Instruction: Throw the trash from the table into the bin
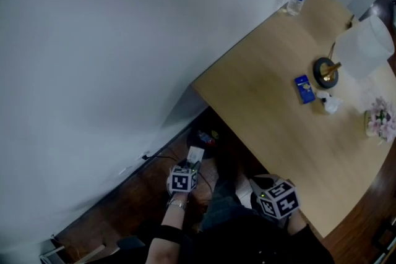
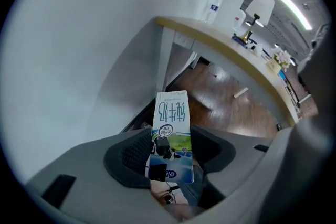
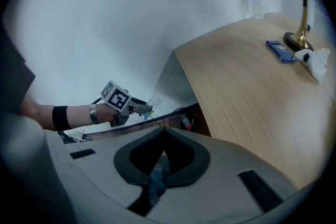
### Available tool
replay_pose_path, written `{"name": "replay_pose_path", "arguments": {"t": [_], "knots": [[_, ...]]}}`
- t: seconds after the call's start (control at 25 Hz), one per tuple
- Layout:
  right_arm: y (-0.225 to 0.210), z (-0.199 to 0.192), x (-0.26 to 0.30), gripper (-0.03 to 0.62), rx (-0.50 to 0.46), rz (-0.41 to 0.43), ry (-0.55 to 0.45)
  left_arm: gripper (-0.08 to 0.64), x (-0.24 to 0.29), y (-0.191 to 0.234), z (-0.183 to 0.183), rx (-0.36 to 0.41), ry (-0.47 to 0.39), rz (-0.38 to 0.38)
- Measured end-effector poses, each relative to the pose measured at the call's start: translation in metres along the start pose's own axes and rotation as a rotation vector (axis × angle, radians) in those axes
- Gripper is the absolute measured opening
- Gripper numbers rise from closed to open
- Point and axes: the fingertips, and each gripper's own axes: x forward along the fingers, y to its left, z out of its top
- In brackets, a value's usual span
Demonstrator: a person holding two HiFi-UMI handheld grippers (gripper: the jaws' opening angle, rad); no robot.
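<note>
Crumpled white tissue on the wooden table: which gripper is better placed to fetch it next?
Right. The right gripper is empty, jaws together, beside the light wooden table; the left gripper is clamped on a white-and-blue milk carton below table height.

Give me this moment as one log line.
left gripper: shut on milk carton | right gripper: shut, empty | table: blue packet, crumpled tissue

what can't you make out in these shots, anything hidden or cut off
Dark shape under the table: head view, shadowed and small; cannot tell if it is the bin.
Floor ahead of the left claw: left gripper view, blocked by the milk carton it grips.
Blue pack: head view, print too small.
Flowers: head view, cut off by the right edge.
</note>
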Motion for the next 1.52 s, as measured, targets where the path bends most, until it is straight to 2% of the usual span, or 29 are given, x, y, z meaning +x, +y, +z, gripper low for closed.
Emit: {"name": "replay_pose_path", "arguments": {"t": [0.36, 0.64, 0.76, 0.84, 0.88, 0.92, 1.0, 1.12, 1.28, 1.52], "knots": [[0.005, 0.003, 0.060, 0.008, 0.050, 0.017, 0.061, 0.244, 0.141, 0.056, -0.032, -0.005, 0.109, 0.030], [0.007, -0.007, 0.099, 0.008, 0.085, 0.038, 0.099, 0.244, 0.210, 0.081, -0.044, 0.036, 0.161, 0.069], [0.008, -0.015, 0.106, 0.008, 0.086, 0.035, 0.121, 0.244, 0.228, 0.081, -0.048, -0.006, 0.173, 0.037], [0.006, -0.019, 0.109, 0.008, 0.089, 0.030, 0.128, 0.247, 0.237, 0.073, -0.048, -0.038, 0.170, -0.025], [0.005, -0.021, 0.111, 0.008, 0.092, 0.027, 0.128, 0.254, 0.241, 0.068, -0.047, -0.053, 0.168, -0.058], [0.004, -0.022, 0.112, 0.008, 0.096, 0.025, 0.129, 0.295, 0.243, 0.065, -0.046, -0.066, 0.171, -0.080], [0.003, -0.025, 0.112, 0.008, 0.103, 0.024, 0.129, 0.425, 0.244, 0.063, -0.050, -0.089, 0.190, -0.089], [0.002, -0.022, 0.111, 0.008, 0.108, 0.021, 0.115, 0.453, 0.240, 0.071, -0.057, -0.094, 0.210, -0.056], [0.003, -0.013, 0.106, 0.008, 0.098, 0.012, 0.089, 0.453, 0.222, 0.083, -0.061, -0.043, 0.214, 0.006], [0.004, 0.001, 0.085, 0.008, 0.073, -0.011, 0.034, 0.443, 0.159, 0.049, -0.035, 0.042, 0.093, -0.050]]}}
